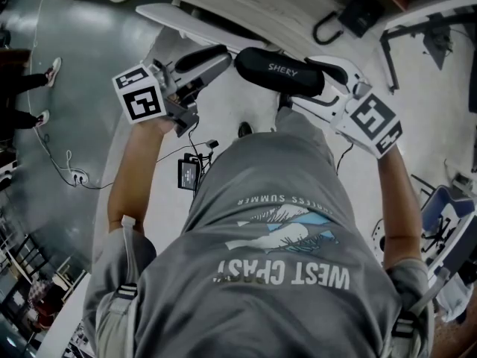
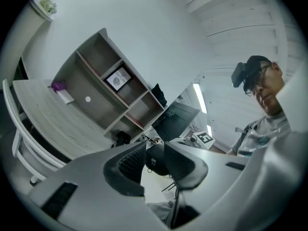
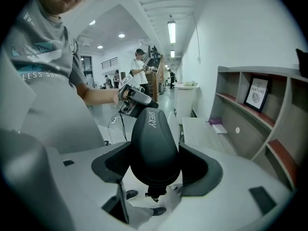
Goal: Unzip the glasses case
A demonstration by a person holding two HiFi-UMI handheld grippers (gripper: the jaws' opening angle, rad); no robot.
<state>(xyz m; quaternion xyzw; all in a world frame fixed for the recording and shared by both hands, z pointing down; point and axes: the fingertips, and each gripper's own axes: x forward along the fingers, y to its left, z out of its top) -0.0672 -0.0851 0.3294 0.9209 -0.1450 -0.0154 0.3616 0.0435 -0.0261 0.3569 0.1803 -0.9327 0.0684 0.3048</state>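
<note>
A black glasses case (image 1: 279, 71) marked SHERY is held level in front of the person's chest. My right gripper (image 1: 302, 82) is shut on its right part. In the right gripper view the pads press both sides of the case (image 3: 154, 148), and its zip pull (image 3: 153, 194) hangs below. My left gripper (image 1: 227, 57) points at the case's left end. In the left gripper view that end of the case (image 2: 156, 160) and a small pull (image 2: 150, 163) show in the narrow gap of my left gripper (image 2: 155, 163). I see no pad pressing on them.
A grey shelf unit (image 2: 110, 100) with a framed picture (image 3: 255, 93) stands against the white wall beside a pale desk (image 2: 48, 114). On the floor lie cables (image 1: 74, 176) and a small black device (image 1: 188, 172). Other people stand far down the room (image 3: 139, 64).
</note>
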